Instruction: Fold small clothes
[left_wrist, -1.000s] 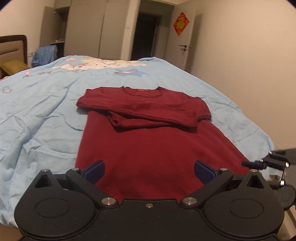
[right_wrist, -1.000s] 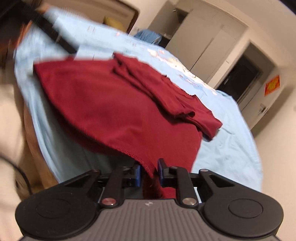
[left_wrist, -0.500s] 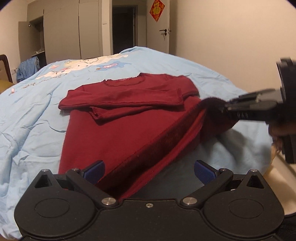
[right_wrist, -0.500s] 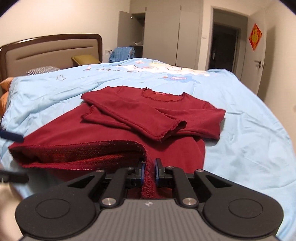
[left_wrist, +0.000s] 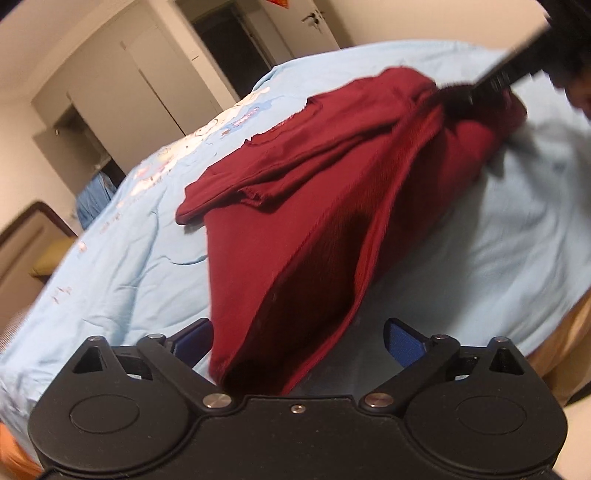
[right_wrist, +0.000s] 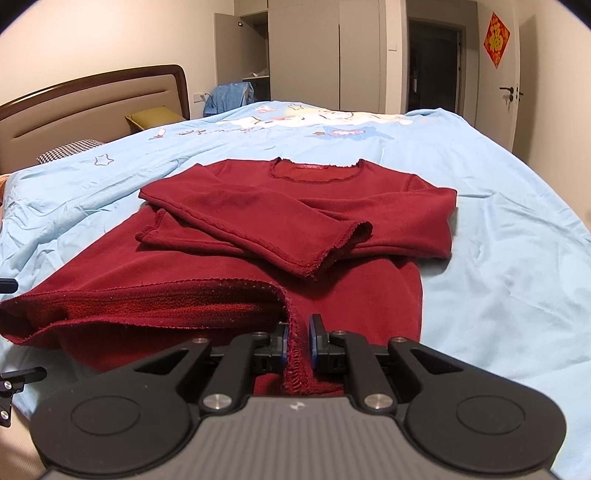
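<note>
While the right gripper (right_wrist: 297, 338) pinched the near hem of the maroon sweater (right_wrist: 295, 206) on the blue bedspread (right_wrist: 498, 221), sleeves crossed on its chest, only the left view showed the left gripper (left_wrist: 297, 338) spread wide, hem cloth hanging loose between its fingers.

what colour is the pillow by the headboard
Olive-yellow pillow; clearest in the right wrist view.
</note>
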